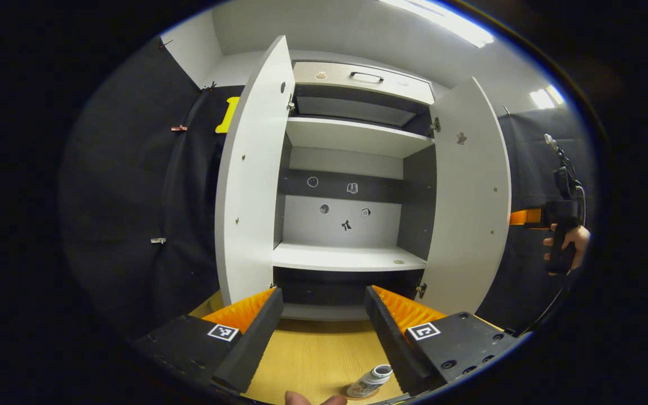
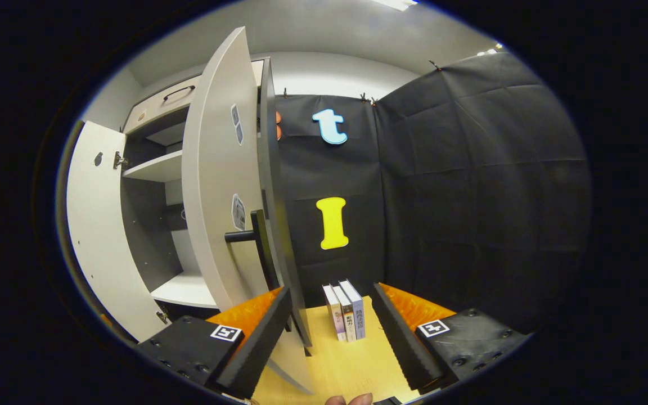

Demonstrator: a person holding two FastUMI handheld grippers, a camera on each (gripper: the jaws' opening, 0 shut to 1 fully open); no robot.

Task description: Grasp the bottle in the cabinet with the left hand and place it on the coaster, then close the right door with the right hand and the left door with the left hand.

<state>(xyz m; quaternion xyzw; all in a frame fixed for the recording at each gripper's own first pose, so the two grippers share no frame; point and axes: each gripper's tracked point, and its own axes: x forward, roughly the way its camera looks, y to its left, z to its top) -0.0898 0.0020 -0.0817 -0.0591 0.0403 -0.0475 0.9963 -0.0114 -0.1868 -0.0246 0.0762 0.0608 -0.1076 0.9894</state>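
Booth walls of black cloth (image 2: 470, 185) enclose a pale wooden tabletop (image 1: 313, 354) that carries a tall grey-and-white cabinet (image 1: 352, 140).

Cabinet — both doors swung open. Left white door (image 1: 251, 180) and right white door (image 1: 470, 197) flank the interior in the left gripper view; a white lower shelf (image 1: 346, 257) and a white upper shelf (image 1: 352, 135) lie bare apart from a small disc near the lower shelf's right front corner. Small stickers dot the grey back panel (image 1: 338, 214). A drawer front with a dark handle (image 1: 366, 76) sits at the top.

Bottle — a small white bottle with a grey cap (image 1: 370, 382) stands on the tabletop in front of the cabinet, resting on a round coaster (image 1: 362, 395) whose edge shows beneath it, just beside the inner face of one finger of the left gripper (image 1: 324, 332). That gripper is released, jaws spread wide with nothing between them.

Right gripper (image 2: 329, 337) — likewise spread and empty, near the outer face of the right door, whose dark bar handle (image 2: 251, 236) is visible. Its body and the holding hand (image 1: 568, 244) appear far off beyond the right door's edge in the left gripper view.

Three upright books (image 2: 346, 309) stand together on the tabletop against the cloth wall.
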